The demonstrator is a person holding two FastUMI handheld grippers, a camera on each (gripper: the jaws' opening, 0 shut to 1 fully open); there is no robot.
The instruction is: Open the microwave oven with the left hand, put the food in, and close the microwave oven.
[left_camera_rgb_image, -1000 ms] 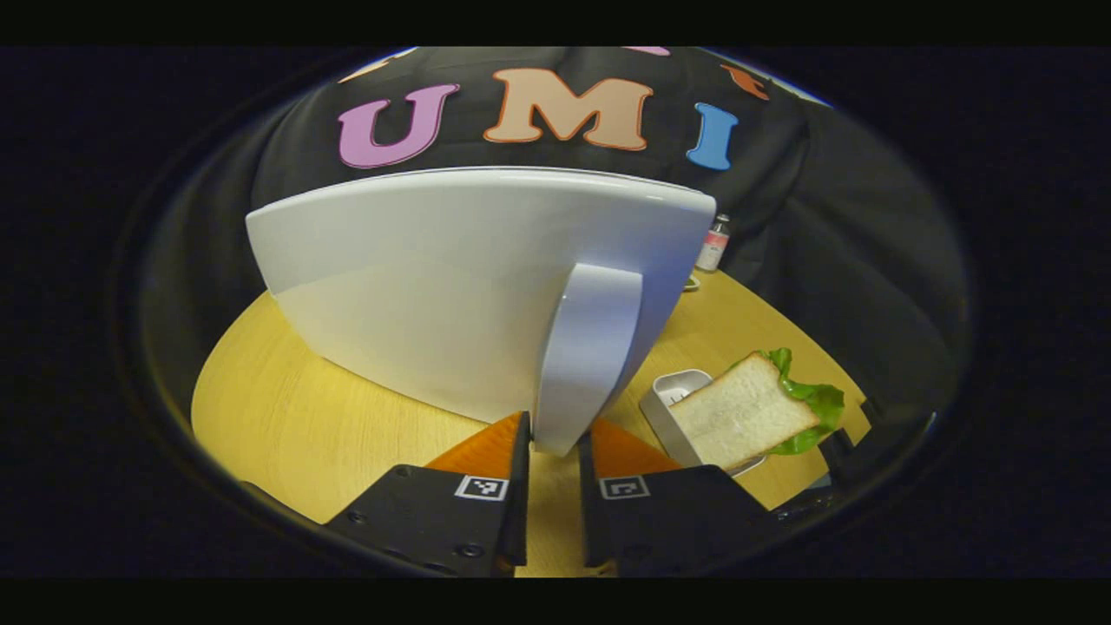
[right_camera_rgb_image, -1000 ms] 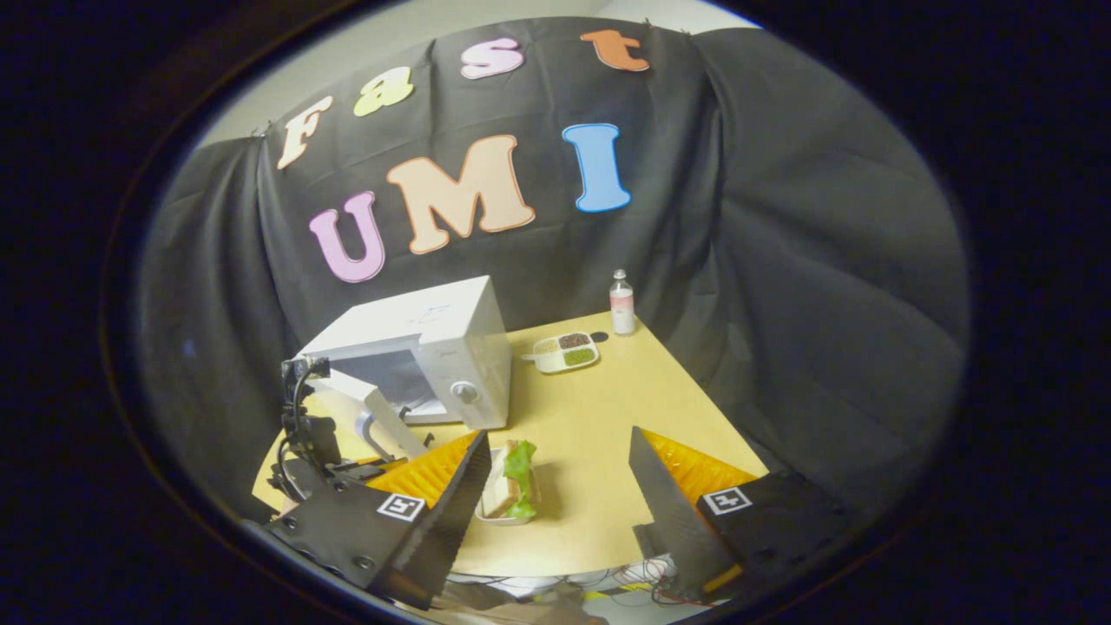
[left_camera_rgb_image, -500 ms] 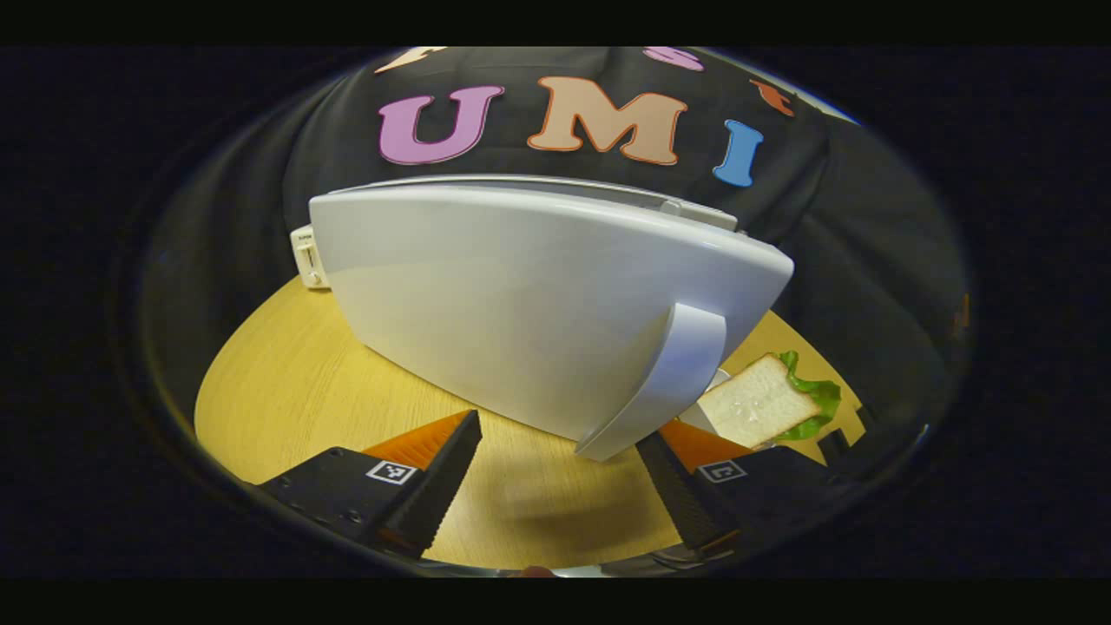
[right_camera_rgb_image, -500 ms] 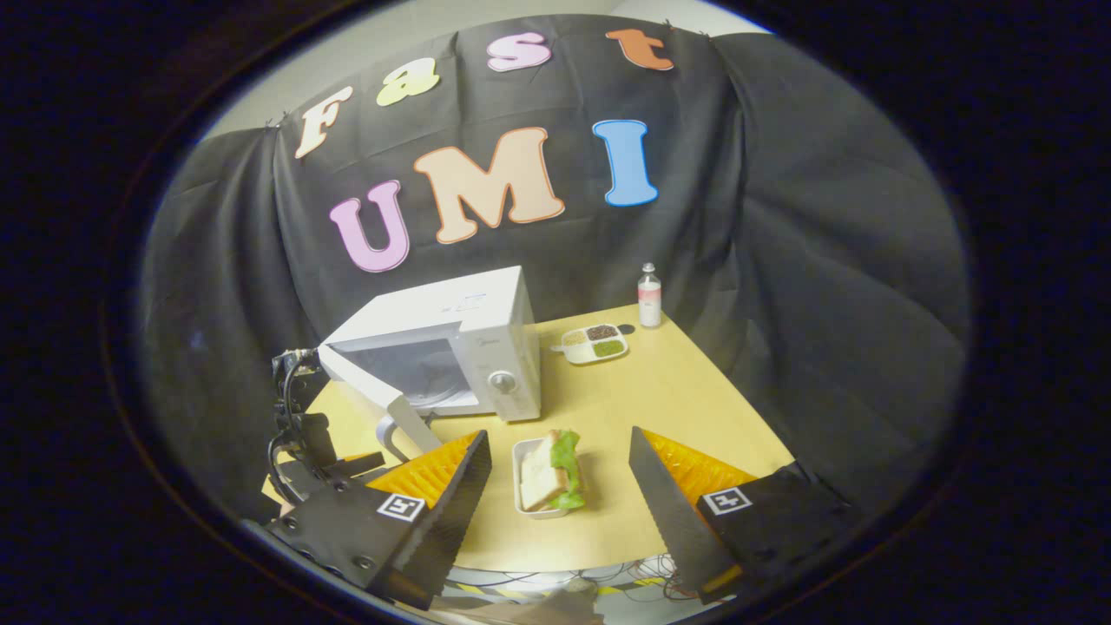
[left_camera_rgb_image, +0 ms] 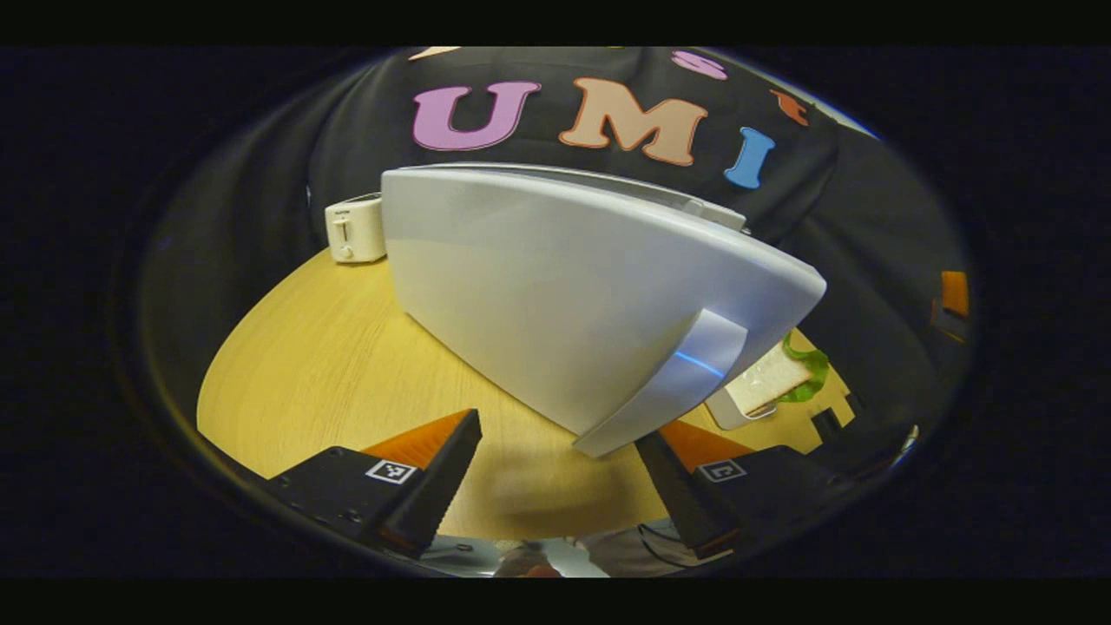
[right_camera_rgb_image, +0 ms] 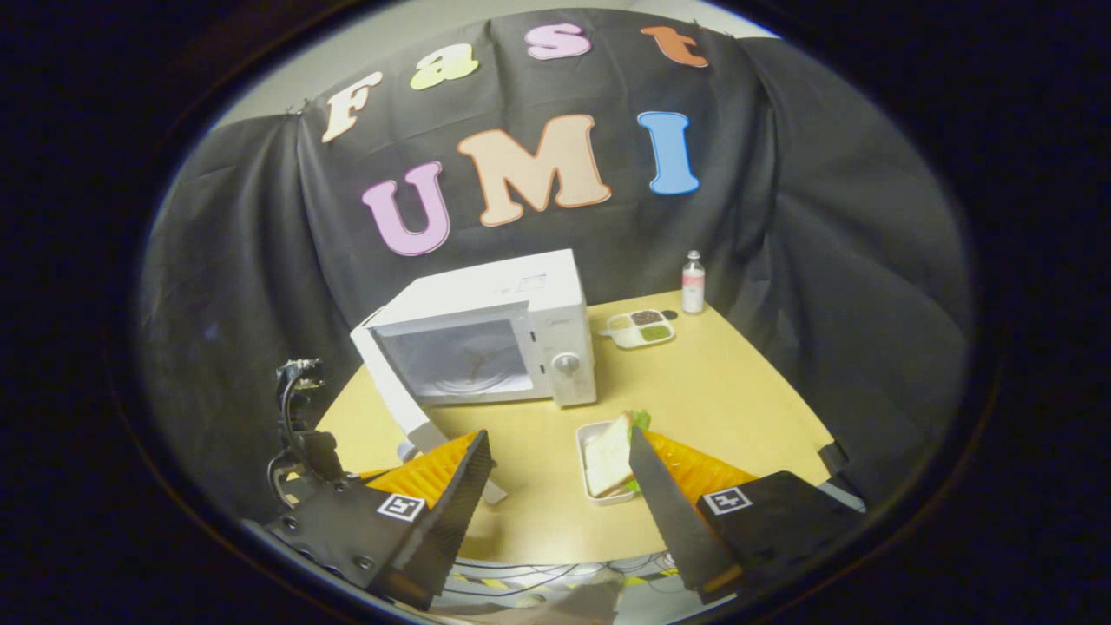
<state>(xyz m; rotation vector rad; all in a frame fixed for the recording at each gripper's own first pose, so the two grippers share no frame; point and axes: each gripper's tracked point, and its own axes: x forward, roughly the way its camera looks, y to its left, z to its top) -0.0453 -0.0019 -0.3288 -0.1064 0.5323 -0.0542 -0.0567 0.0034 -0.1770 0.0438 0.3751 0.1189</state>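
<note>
I see the worktop [right_camera_rgb_image: 729, 391] spread under everything, pale wood. On it the microwave oven [right_camera_rgb_image: 486, 334] sits at about 11 o'clock in the right gripper view, its cavity exposed and the turntable faintly visible inside. Its door [left_camera_rgb_image: 573, 286] is swung out wide and takes up the middle of the left gripper view, so it blocks most of what lies behind it; the handle [left_camera_rgb_image: 673, 386] juts toward 5 o'clock, just above and between my left gripper's fingers without touching them. The left gripper [left_camera_rgb_image: 555, 473] is spread wide and holds nothing. The right gripper [right_camera_rgb_image: 560, 503] is also wide apart and empty.

The food, a sandwich [right_camera_rgb_image: 608, 451] with lettuce in a shallow white tray [right_camera_rgb_image: 586, 473], lies on the worktop in front of the oven, near 6 o'clock in the right gripper view; the right finger covers its right part. In the left gripper view the door handle cuts off most of the sandwich at 4 o'clock.

A small toaster [left_camera_rgb_image: 354, 228] stands at 10 o'clock behind the door. A divided dish [right_camera_rgb_image: 640, 327] and a small bottle [right_camera_rgb_image: 693, 282] sit at 1 o'clock by the cloth wall; the dish's contents are too small to name.
</note>
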